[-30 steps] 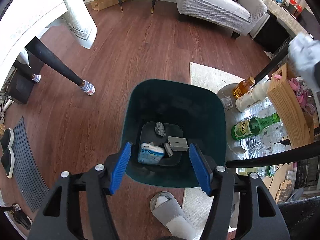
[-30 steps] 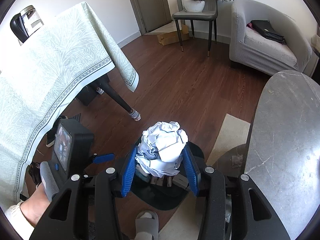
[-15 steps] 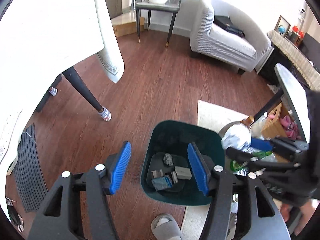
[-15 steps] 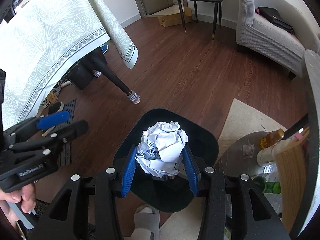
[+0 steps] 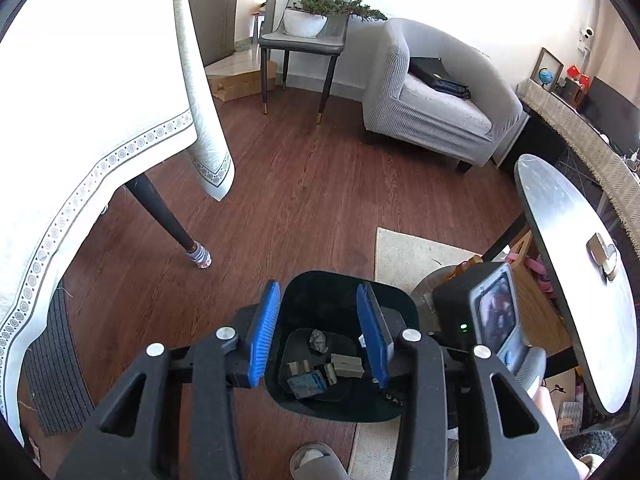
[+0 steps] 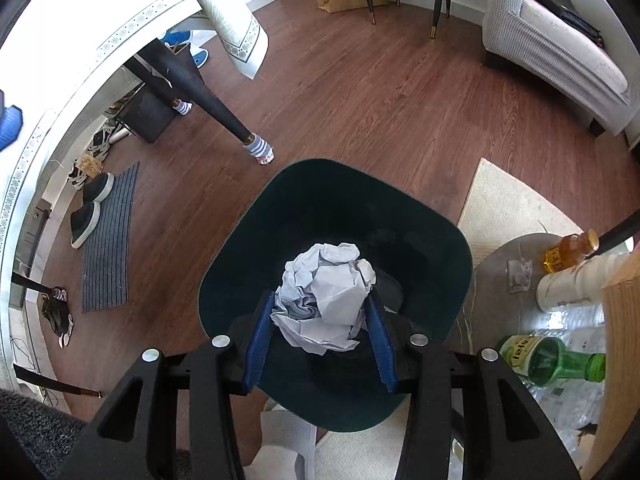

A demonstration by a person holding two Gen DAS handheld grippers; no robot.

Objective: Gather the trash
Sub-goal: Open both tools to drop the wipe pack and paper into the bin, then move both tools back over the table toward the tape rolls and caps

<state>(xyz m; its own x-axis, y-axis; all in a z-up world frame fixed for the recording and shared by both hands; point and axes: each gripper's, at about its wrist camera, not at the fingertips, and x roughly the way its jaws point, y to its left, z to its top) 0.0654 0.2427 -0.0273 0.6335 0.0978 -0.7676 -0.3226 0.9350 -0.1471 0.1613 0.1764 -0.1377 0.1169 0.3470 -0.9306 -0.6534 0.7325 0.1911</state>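
a: right gripper (image 6: 320,320) pinching a paper ball (image 6: 326,300), blue pads (image 6: 260,340) pressed into both sides. held right over the open bin (image 6: 420,216).

b: and the left gripper (image 5: 318,332)?

a: empty. jaws just been closing, a narrow gap left between the pads (image 5: 264,332), nothing in it. aimed down at the same bin (image 5: 392,304), seen from higher up.

b: bin contents?

a: small grey wad (image 5: 319,340), a few grey blocks (image 5: 346,365), a blue packet (image 5: 308,384), all lying on the bottom.

b: bin's place?

a: standing on the wood floor (image 6: 360,100), one side against the rug (image 6: 516,208). slipper (image 5: 316,460) at the near edge. bottles (image 6: 560,364) on a low shelf to the right, a table leg (image 6: 192,80) in a striped sock off to the left.

b: other rig visible?

a: right unit's screen (image 5: 494,312) just beside the bin in the left view, fingertips (image 5: 550,408) under it.
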